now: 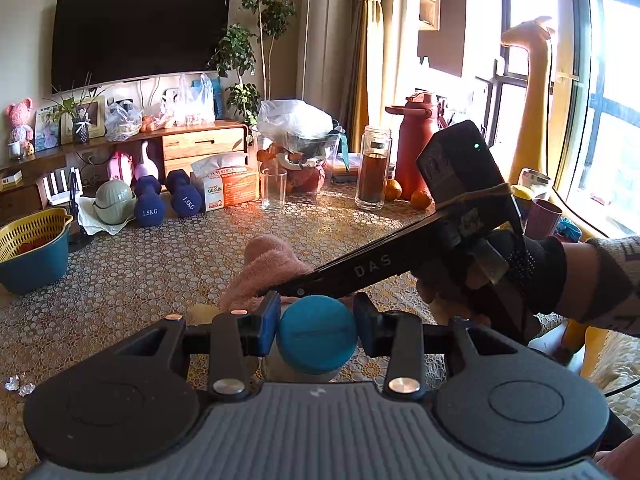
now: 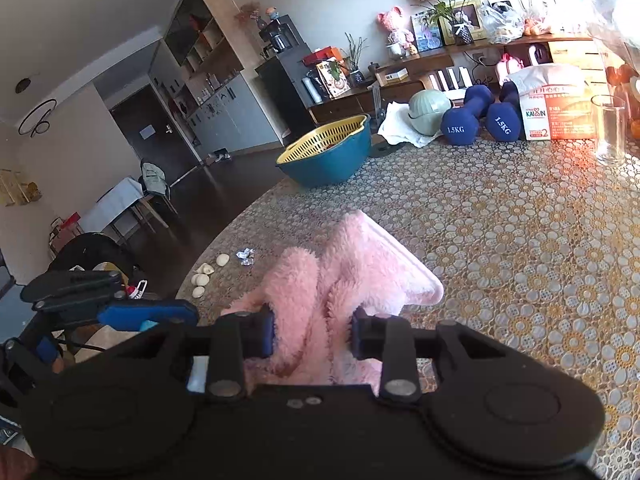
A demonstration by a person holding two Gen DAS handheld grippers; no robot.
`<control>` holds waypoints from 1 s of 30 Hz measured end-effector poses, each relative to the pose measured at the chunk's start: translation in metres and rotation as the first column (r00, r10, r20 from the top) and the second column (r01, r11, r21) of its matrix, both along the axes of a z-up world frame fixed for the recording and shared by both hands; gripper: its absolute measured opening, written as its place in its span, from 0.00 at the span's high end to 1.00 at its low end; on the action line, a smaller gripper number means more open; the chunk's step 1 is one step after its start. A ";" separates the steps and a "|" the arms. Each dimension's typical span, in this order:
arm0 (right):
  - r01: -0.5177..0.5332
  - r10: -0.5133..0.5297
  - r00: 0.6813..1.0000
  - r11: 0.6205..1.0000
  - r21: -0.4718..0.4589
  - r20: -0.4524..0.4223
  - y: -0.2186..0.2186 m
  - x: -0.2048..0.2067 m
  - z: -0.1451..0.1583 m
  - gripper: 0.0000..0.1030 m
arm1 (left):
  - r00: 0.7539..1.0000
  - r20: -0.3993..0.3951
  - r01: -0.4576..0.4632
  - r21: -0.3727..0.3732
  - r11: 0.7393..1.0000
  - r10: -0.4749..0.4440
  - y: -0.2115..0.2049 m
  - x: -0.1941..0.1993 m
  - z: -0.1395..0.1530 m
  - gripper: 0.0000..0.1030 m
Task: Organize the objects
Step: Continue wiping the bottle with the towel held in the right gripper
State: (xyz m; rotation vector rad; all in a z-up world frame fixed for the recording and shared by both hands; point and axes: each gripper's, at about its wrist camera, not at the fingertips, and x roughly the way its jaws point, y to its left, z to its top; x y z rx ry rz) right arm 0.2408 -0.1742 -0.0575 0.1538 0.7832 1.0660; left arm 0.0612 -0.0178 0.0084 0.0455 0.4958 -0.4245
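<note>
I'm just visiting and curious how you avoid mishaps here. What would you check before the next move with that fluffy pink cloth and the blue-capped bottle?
1. Left gripper closed around the round blue cap of the white bottle: ok.
2. Right gripper has the fluffy pink cloth between its fingers: ok.
3. Cloth lifted off the lace-patterned tablecloth: not ok, its far end rests there.
4. Empty clear drinking glass away from the cloth: ok.
5. How firmly the bottle is held: cannot tell.
</note>
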 end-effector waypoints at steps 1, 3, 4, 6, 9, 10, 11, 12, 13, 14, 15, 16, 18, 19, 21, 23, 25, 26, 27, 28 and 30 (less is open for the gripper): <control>0.007 -0.007 1.000 1.000 -0.007 -0.007 0.002 0.003 -0.003 0.69 | 1.000 0.000 0.000 -0.001 1.000 0.000 0.000 0.000 0.000 0.62; 0.024 -0.025 1.000 0.999 -0.025 -0.017 0.004 0.007 -0.010 0.69 | 1.000 -0.001 0.001 -0.002 1.000 -0.001 0.001 0.002 0.000 0.62; 0.032 -0.032 0.999 0.999 -0.036 -0.020 0.005 0.009 -0.014 0.69 | 1.000 -0.001 0.001 -0.002 1.000 -0.001 0.001 0.002 0.000 0.62; 0.047 -0.049 0.998 0.997 -0.059 -0.028 0.005 0.012 -0.021 0.69 | 1.000 -0.002 0.002 -0.003 1.000 -0.002 0.001 0.002 0.000 0.62; 0.067 -0.071 0.997 0.994 -0.086 -0.042 0.005 0.016 -0.031 0.69 | 1.000 -0.002 0.003 -0.003 1.000 -0.003 0.001 0.003 0.000 0.62; 0.074 -0.078 0.996 0.993 -0.095 -0.045 0.003 0.016 -0.033 0.69 | 1.000 -0.003 0.003 -0.003 1.000 -0.003 0.000 0.004 0.001 0.62; 0.080 -0.085 0.995 0.991 -0.107 -0.045 0.002 0.016 -0.036 0.69 | 1.000 -0.003 0.003 -0.003 1.000 -0.003 0.000 0.004 0.001 0.62; 0.087 -0.092 0.995 0.989 -0.122 -0.042 0.001 0.016 -0.038 0.69 | 1.000 -0.002 0.003 -0.002 1.000 -0.003 0.000 0.004 0.001 0.62; 0.092 -0.099 0.994 0.986 -0.135 -0.039 -0.001 0.016 -0.040 0.69 | 1.000 -0.002 0.005 0.000 1.000 -0.005 0.000 0.004 0.001 0.62; 0.096 -0.102 0.994 0.984 -0.148 -0.033 -0.003 0.015 -0.041 0.69 | 1.000 -0.001 0.006 0.002 1.000 -0.006 0.000 0.003 0.001 0.62; 0.101 -0.106 0.994 0.981 -0.164 -0.024 -0.005 0.014 -0.042 0.69 | 1.000 -0.001 0.007 0.005 1.000 -0.007 0.000 0.003 0.001 0.62; 0.105 -0.109 0.994 0.978 -0.180 -0.013 -0.007 0.012 -0.041 0.69 | 1.000 -0.001 0.007 0.006 1.000 -0.007 -0.001 0.003 0.001 0.62; 0.110 -0.109 0.994 0.970 -0.215 0.016 -0.011 0.008 -0.039 0.69 | 1.000 -0.001 0.007 0.010 1.000 -0.007 -0.001 0.002 0.001 0.62; 0.114 -0.111 0.993 0.967 -0.229 0.028 -0.015 0.005 -0.038 0.69 | 1.000 -0.001 0.005 0.011 1.000 -0.005 -0.001 0.001 0.001 0.62; 0.134 -0.128 0.991 0.963 -0.235 0.039 -0.026 0.001 -0.035 0.69 | 1.000 -0.002 0.004 0.014 1.000 -0.004 -0.001 0.000 0.000 0.62; 0.166 -0.162 0.986 0.965 -0.203 0.038 -0.039 -0.003 -0.027 0.69 | 1.000 -0.001 0.003 0.019 1.000 -0.003 -0.002 -0.002 -0.001 0.62; 0.189 -0.187 0.982 0.975 -0.121 0.023 -0.055 -0.009 -0.016 0.69 | 1.000 -0.001 0.001 0.020 1.000 -0.001 -0.002 -0.003 -0.001 0.62; 0.193 -0.192 0.981 0.978 -0.082 0.019 -0.061 -0.013 -0.011 0.69 | 1.000 -0.001 0.000 0.020 1.000 0.000 -0.002 -0.003 -0.001 0.62; 0.200 -0.200 0.980 0.979 -0.047 0.022 -0.067 -0.017 -0.004 0.69 | 1.000 -0.002 -0.001 0.018 1.000 0.001 -0.002 -0.003 -0.001 0.62; 0.206 -0.205 0.978 0.978 -0.018 0.024 -0.072 -0.022 0.001 0.69 | 1.000 -0.003 -0.002 0.015 1.000 0.003 -0.001 -0.003 -0.001 0.62; 0.199 -0.200 0.980 0.978 0.065 0.008 -0.080 -0.030 0.010 0.69 | 1.000 -0.003 -0.002 0.014 1.000 0.003 -0.001 -0.003 -0.001 0.62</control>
